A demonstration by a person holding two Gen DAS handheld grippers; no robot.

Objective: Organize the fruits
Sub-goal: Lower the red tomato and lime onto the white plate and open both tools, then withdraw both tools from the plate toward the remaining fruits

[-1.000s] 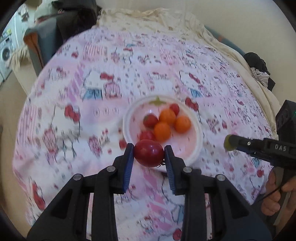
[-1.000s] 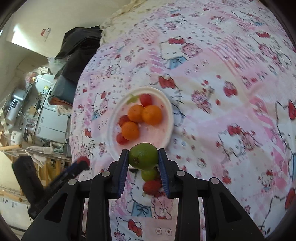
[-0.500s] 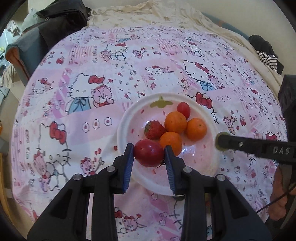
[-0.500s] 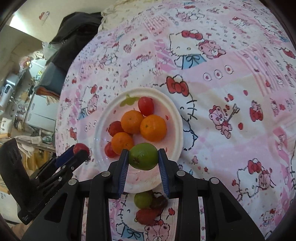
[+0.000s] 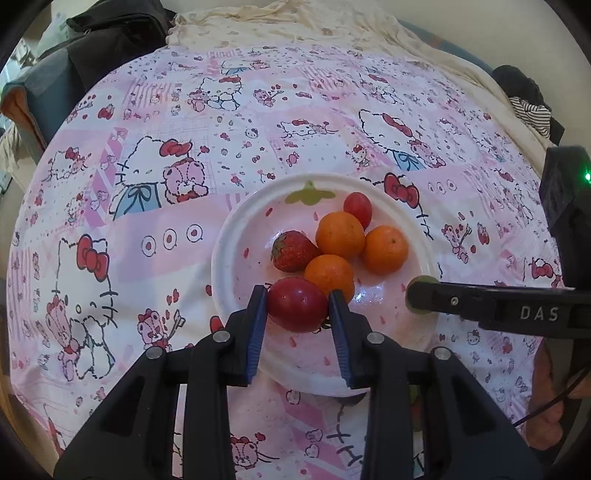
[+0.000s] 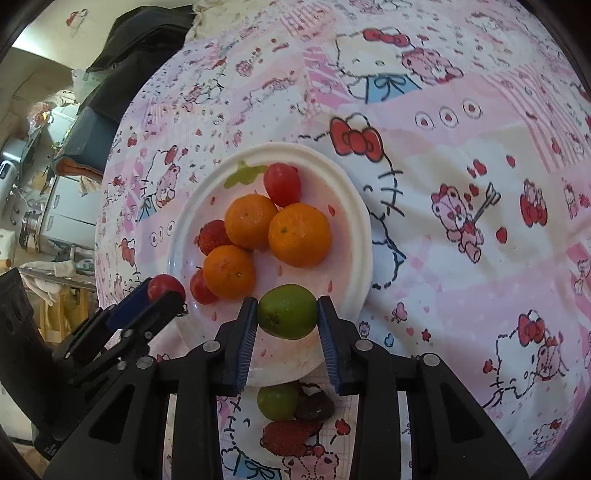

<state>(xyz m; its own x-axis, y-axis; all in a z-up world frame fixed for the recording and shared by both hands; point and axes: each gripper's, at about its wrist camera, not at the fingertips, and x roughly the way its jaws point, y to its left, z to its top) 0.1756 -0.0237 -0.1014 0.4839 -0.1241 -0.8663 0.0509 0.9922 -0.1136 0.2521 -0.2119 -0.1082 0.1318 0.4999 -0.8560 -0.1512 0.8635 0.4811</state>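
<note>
My left gripper [image 5: 297,308] pinches a dark red plum [image 5: 297,309] between its blue pads, both pressing its sides, over the near part of the white plate [image 5: 236,236]. My right gripper [image 6: 287,313] has a green lime [image 6: 287,311] between its pads; those jaws are easing apart, though both pads look to touch the fruit. The lime hangs over the plate's near edge.

On the plate, just beyond the plum, three oranges [image 5: 340,235] sit bunched together, touching one another. A strawberry [image 5: 292,251] lies against the cluster on its left side, and a small red tomato [image 5: 357,209] rests at the far side of the oranges, near the green leaf print on the plate. From my right camera another small red fruit [image 6: 201,288] shows tucked against the nearest orange; I cannot tell what it is.

Off the plate, just past its near rim, a small green fruit [image 6: 277,400], a dark shrivelled one [image 6: 316,404] and a second strawberry [image 6: 290,435] lie close together on the pink cartoon-print bedsheet [image 5: 147,155]. Dark clothing [image 5: 110,26] is heaped at the sheet's far left corner.
</note>
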